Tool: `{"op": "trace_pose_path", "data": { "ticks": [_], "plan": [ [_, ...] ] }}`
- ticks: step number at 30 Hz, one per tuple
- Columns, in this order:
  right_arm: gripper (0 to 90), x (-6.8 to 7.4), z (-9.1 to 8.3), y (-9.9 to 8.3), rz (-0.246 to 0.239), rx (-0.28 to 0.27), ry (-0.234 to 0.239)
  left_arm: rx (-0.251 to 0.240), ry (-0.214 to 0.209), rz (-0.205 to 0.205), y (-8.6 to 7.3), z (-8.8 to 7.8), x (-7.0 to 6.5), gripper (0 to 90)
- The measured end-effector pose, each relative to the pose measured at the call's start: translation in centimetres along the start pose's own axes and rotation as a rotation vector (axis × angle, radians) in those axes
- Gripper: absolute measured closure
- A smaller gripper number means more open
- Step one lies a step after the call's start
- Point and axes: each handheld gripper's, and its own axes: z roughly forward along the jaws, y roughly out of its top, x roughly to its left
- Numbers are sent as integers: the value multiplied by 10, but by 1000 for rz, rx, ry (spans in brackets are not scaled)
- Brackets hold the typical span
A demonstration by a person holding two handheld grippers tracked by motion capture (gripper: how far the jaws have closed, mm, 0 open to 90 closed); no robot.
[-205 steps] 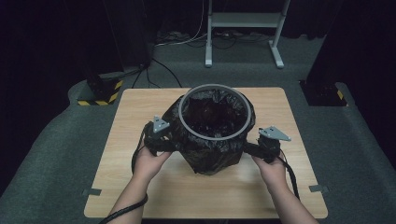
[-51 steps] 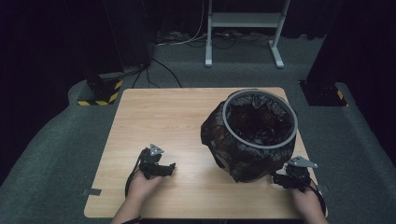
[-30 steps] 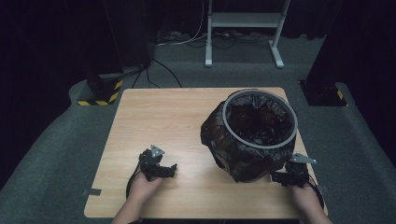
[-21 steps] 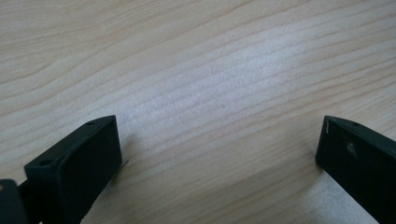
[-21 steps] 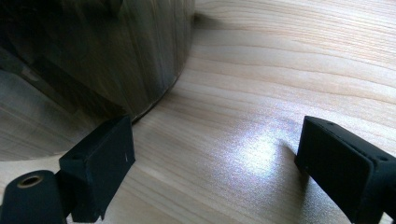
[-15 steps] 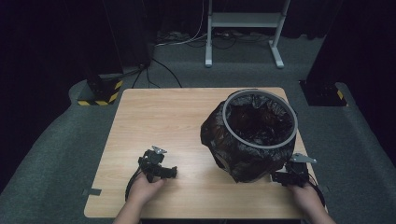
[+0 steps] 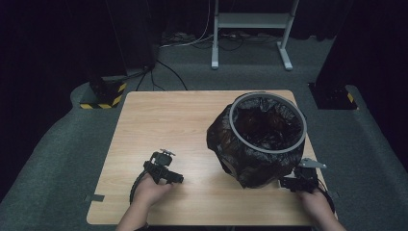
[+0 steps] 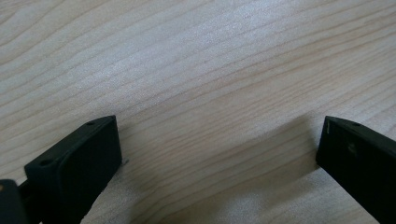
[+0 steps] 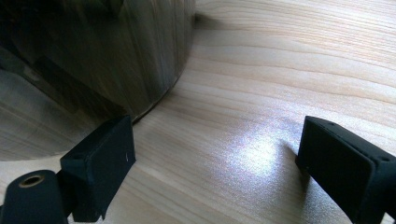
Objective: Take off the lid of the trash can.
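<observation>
Right of centre on the wooden surface [image 7: 159,120]: bag-lined bin [image 7: 262,139], upright | left claw [image 7: 169,175] apart, empty, lower left | right claw [image 7: 287,183] apart, beside bin base | step: apparently released; next: likely regrip.

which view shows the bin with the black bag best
The high view: it shows the whole bin, its grey rim and the black bag lining it, standing on the table. The right gripper view catches just its shiny lower wall beside the open right claw. The left gripper view looks at bare wood.
</observation>
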Motion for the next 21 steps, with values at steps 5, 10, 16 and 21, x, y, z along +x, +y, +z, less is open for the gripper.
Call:
{"op": "trace_pose_path", "data": {
  "ticks": [5,10,16,21],
  "plan": [
    [110,-1,0,0,-11,-9,-6,91,-1,0,8,0,1,3],
    [111,0,0,0,-2,-2,-1,184,2,-6,14,0,0,3],
    [108,0,0,0,-4,-2,0,244,13,-40,17,1,-4,2],
    [106,0,0,-1,-8,-3,4,320,6,-39,23,3,-6,0]
  ]
}}
